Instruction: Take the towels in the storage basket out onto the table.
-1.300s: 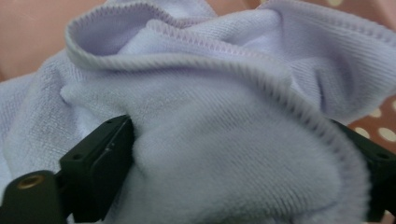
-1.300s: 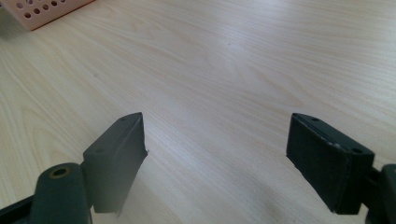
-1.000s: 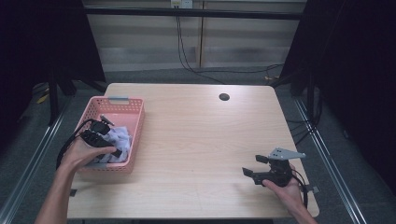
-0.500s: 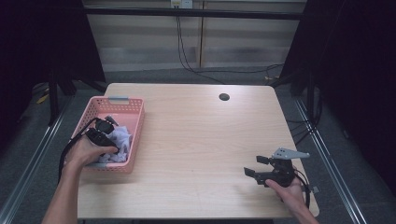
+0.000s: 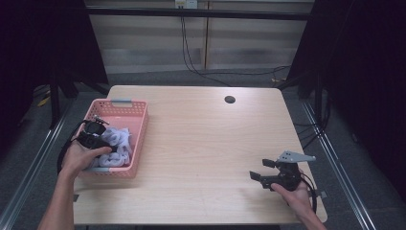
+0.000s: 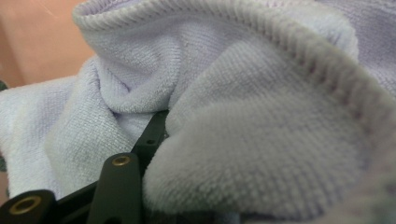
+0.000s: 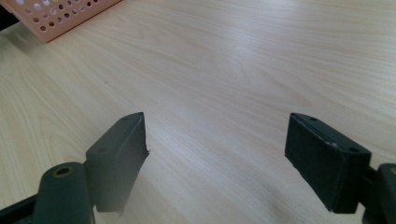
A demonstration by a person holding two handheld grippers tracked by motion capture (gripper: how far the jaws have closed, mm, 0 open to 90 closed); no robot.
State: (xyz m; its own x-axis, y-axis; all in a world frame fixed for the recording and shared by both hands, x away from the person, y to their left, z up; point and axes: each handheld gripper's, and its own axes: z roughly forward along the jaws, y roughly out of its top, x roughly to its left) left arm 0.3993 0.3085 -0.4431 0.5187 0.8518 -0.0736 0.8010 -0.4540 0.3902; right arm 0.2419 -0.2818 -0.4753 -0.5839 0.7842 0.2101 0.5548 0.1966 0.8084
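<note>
The left gripper (image 5: 98,139) is down inside the pink basket (image 5: 136,143), buried in a pale lilac cloth (image 5: 117,141). Its jaws have just been closing with folds of the cloth (image 6: 224,116) bunched between and over them, but the cloth hides whether the pads already pinch it, so I cannot tell if it is grasped. The cloth lies crumpled in the basket, and its thick folds and the basket wall crowd the gripper on every side. The basket sits at the left edge of the wooden table (image 5: 206,139). Well apart from the basket, near the table's right front corner, the right gripper (image 5: 258,170) rests released, jaws wide over bare wood (image 7: 217,140). A small dark hole (image 5: 230,99) marks the table's far side.
</note>
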